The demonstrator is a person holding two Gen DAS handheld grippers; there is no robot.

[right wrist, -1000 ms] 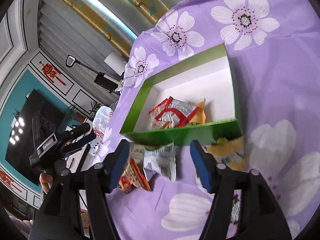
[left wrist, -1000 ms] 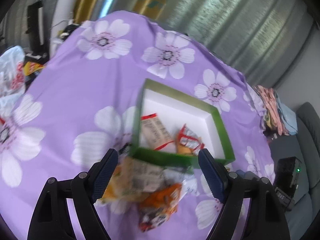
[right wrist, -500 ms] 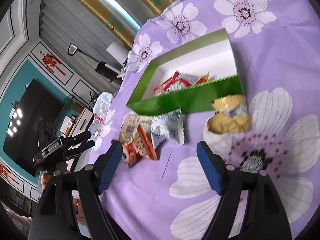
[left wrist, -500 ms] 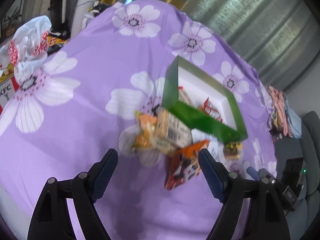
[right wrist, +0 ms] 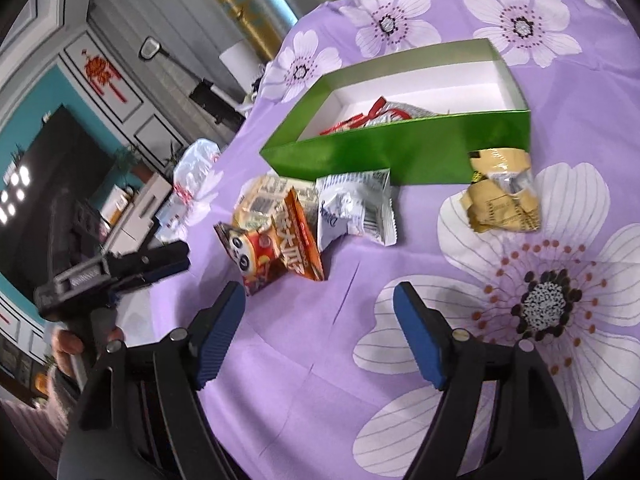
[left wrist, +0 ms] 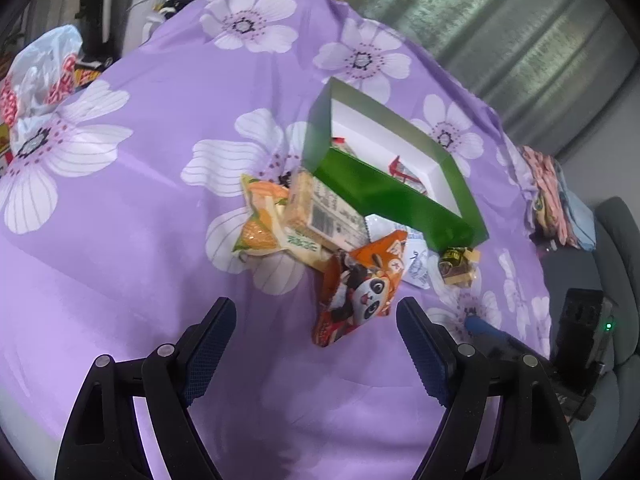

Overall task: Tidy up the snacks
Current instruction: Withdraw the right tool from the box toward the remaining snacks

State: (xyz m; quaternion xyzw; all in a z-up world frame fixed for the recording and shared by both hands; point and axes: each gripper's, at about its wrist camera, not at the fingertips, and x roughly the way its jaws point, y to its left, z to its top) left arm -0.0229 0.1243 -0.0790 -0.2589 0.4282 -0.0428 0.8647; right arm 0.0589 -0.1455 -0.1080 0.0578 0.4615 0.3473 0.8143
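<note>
A green box (left wrist: 384,192) with a white inside stands on the purple flowered cloth (left wrist: 140,240) and holds red-and-white snack packets (right wrist: 384,114). In front of it lie loose snacks: an orange panda packet (left wrist: 360,284), a beige barcode packet (left wrist: 324,216), an orange-yellow packet (left wrist: 260,220), a silver-white packet (right wrist: 356,208) and a crumpled gold packet (right wrist: 504,196). My left gripper (left wrist: 314,304) is open and empty, just short of the panda packet. My right gripper (right wrist: 318,292) is open and empty, a little short of the panda packet (right wrist: 276,252) and apart from the green box (right wrist: 400,152).
A white plastic bag (left wrist: 36,76) lies at the cloth's far left edge. A pile of clothes (left wrist: 552,200) and a black device (left wrist: 580,320) sit off the right side. In the right wrist view a hand (right wrist: 68,344) holds the left gripper (right wrist: 120,268) at the table's left.
Both grippers have drawn back from the green box, so the box and loose snacks look farther off. The right gripper's jaws stand a little wider than a second ago.
</note>
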